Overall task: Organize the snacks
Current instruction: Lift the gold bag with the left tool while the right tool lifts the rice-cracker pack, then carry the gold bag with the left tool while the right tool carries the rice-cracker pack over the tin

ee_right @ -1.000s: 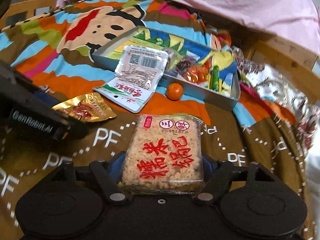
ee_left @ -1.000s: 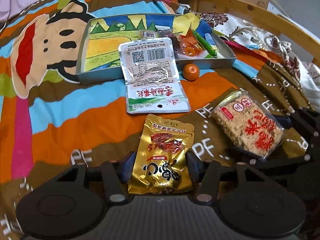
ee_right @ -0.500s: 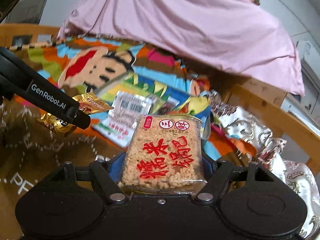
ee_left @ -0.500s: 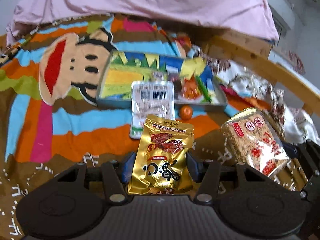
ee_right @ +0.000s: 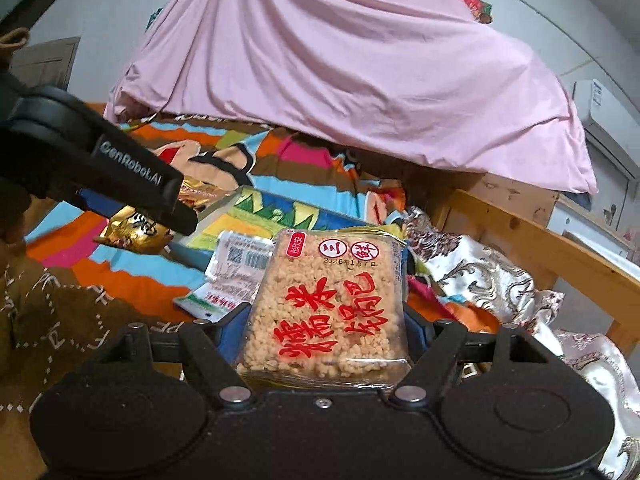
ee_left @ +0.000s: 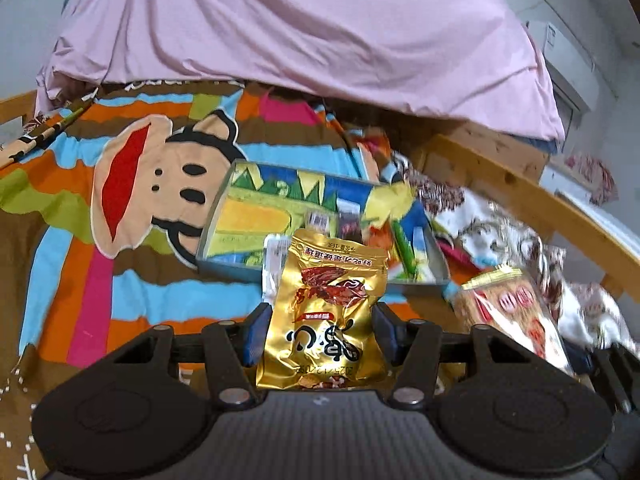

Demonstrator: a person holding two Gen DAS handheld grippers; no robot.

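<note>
My left gripper (ee_left: 322,332) is shut on a gold snack packet (ee_left: 326,312), held upright above the bedspread. The right gripper (ee_right: 322,332) is shut on a clear pack of rice crisp with red characters (ee_right: 326,304). In the right wrist view the left gripper (ee_right: 176,216) shows at the left with the gold snack packet (ee_right: 132,230) in it. In the left wrist view the pack of rice crisp (ee_left: 516,312) hangs at the right. Beyond both lies a metal tray (ee_left: 224,264) with a cartoon picture and several snacks inside. A white pouch (ee_right: 236,268) leans over the tray's front wall.
A colourful monkey-print blanket (ee_left: 120,208) covers the bed. A pink sheet (ee_left: 312,32) is heaped at the back. A wooden bed rail (ee_left: 552,212) runs along the right, with patterned cloth (ee_right: 480,276) draped beside it.
Both grippers have risen with their packs and tilted up, so the tray and white pouch sit lower and farther off and the pink sheet fills the top. The small orange is hidden now.
</note>
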